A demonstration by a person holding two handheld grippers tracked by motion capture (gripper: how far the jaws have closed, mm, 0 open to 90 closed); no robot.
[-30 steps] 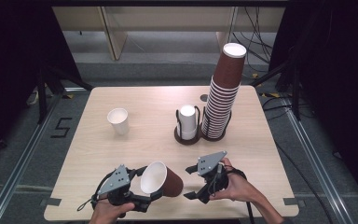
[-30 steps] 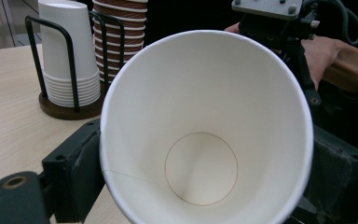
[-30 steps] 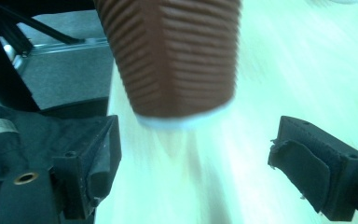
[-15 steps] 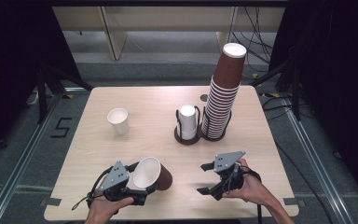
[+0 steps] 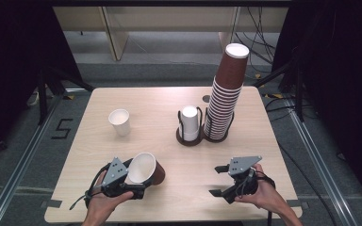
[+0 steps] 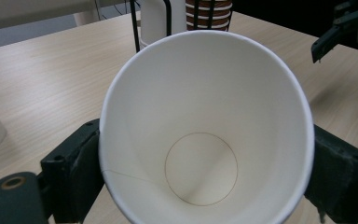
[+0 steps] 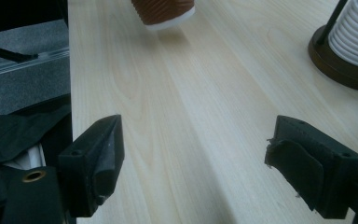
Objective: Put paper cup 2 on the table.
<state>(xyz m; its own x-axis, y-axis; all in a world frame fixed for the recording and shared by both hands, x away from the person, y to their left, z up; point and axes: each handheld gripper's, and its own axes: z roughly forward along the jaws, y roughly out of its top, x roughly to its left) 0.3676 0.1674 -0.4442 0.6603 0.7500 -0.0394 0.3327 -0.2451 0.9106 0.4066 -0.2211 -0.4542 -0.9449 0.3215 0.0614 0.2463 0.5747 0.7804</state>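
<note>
the brown paper cup (image 5: 146, 169) is clamped between the two black jaws of the left gripper (image 5: 131, 181), one pad pressed against each side of its wall just below the rim, as seen in the left gripper view, where the cup (image 6: 205, 135) shows its white inside and round bottom. the cup is held tilted, mouth turned up and toward the person, at the near left of the table (image 5: 160, 108). whether its base touches the wood cannot be told. the jaws of the right gripper (image 5: 221, 181) are spread wide with nothing between them, having just been closing a little; in the right gripper view bare tabletop (image 7: 191, 116) is seen between the pads, with the ribbed brown foot of the held cup (image 7: 163, 11) farther off. the right gripper is held well apart from the cup, at the near right. farther back, a white cup (image 5: 119, 121) is stood upright at the left, and a wire holder with white cups (image 5: 189, 125) is set just beside a tall leaning stack of brown cups (image 5: 224, 101).
</note>
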